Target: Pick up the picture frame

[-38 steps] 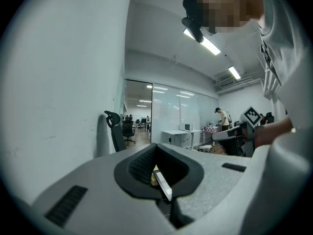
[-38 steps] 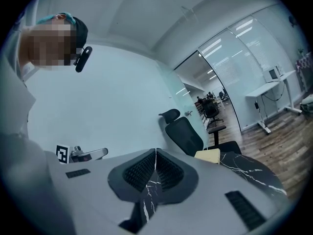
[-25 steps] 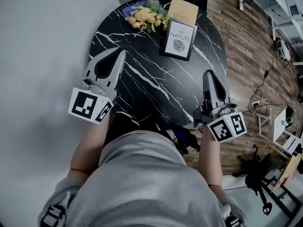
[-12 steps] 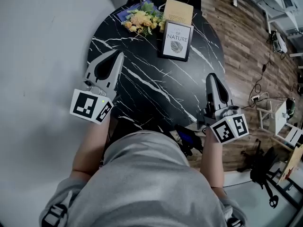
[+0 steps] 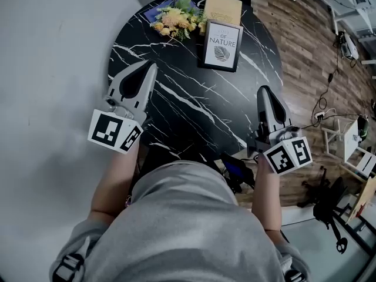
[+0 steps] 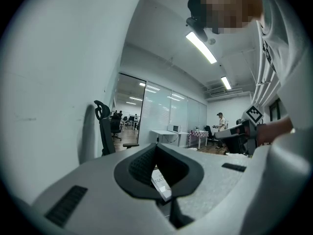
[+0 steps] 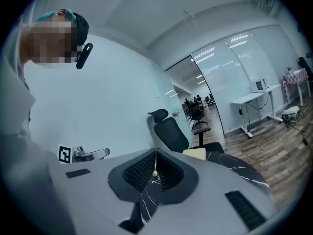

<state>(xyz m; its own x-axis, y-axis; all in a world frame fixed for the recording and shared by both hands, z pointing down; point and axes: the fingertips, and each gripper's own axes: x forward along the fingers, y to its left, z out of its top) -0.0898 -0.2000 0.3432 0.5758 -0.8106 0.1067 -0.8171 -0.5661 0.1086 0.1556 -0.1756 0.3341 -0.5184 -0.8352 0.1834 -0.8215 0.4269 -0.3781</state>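
The picture frame (image 5: 222,46), black-edged with a white leaf print, lies on the far side of the round black marble table (image 5: 194,116). My left gripper (image 5: 153,65) hovers over the table's left part, shut and empty, well short of the frame. My right gripper (image 5: 265,89) sits at the table's right edge, also shut and empty. In the left gripper view a corner of the frame (image 6: 160,182) shows through the window behind the shut tips of the left gripper (image 6: 156,146). In the right gripper view the tips of the right gripper (image 7: 156,151) meet over the marble.
Yellow flowers (image 5: 174,17) and a tan box (image 5: 222,7) lie just beyond the frame. A dark office chair (image 7: 168,129) stands behind the table. A grey wall runs along the left; wood floor with cables (image 5: 323,110) and a chair base (image 5: 323,210) lies right.
The head view has shifted slightly. Both grippers stay shut and keep about the same places near the table's near side.
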